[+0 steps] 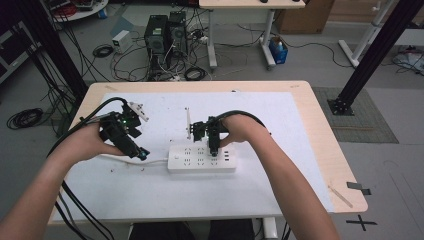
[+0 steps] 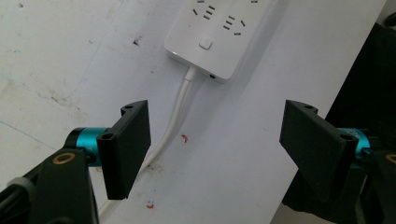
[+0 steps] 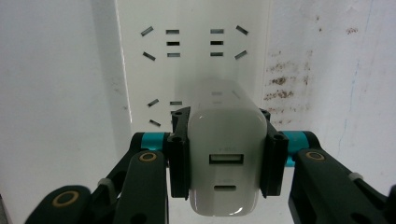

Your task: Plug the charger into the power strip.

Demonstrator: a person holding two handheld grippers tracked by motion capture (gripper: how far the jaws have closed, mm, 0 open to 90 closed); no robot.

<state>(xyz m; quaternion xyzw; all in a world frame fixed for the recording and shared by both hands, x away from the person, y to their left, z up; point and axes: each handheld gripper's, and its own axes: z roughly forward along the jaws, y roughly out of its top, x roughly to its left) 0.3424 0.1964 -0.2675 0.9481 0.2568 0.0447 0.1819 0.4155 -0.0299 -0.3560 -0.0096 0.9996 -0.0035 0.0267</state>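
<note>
The right gripper (image 3: 226, 161) has its two black fingers (image 3: 179, 154) squeezed tight on a white charger (image 3: 223, 158). One finger presses each side of it. The charger is a small block with round corners. Its end with two little ports faces the camera in the right gripper view. The other end points down at the white power strip (image 3: 194, 60). The charger is right over the strip, at about 6 o'clock from a group of socket slots. I cannot tell if it touches the strip.

In the high view the right gripper (image 1: 214, 145) is over the power strip (image 1: 200, 159), near the strip's middle and its 12 o'clock edge. The strip lies flat near the middle of the worktop (image 1: 300, 95), on a white sheet (image 1: 280, 150).

The left gripper (image 2: 215, 149) has its fingers (image 2: 128, 147) wide apart with nothing between them. They hang over the white sheet (image 2: 261, 70). The end of the strip (image 2: 219, 32) with its square button is at 12 o'clock from them. The strip's white cord (image 2: 175, 116) runs down past the left finger. In the high view the left gripper (image 1: 134, 150) is at 9 o'clock from the strip, near its cord (image 1: 150, 161).

A thin white stick (image 1: 188, 122) lies on the sheet at 12 o'clock from the strip.
</note>
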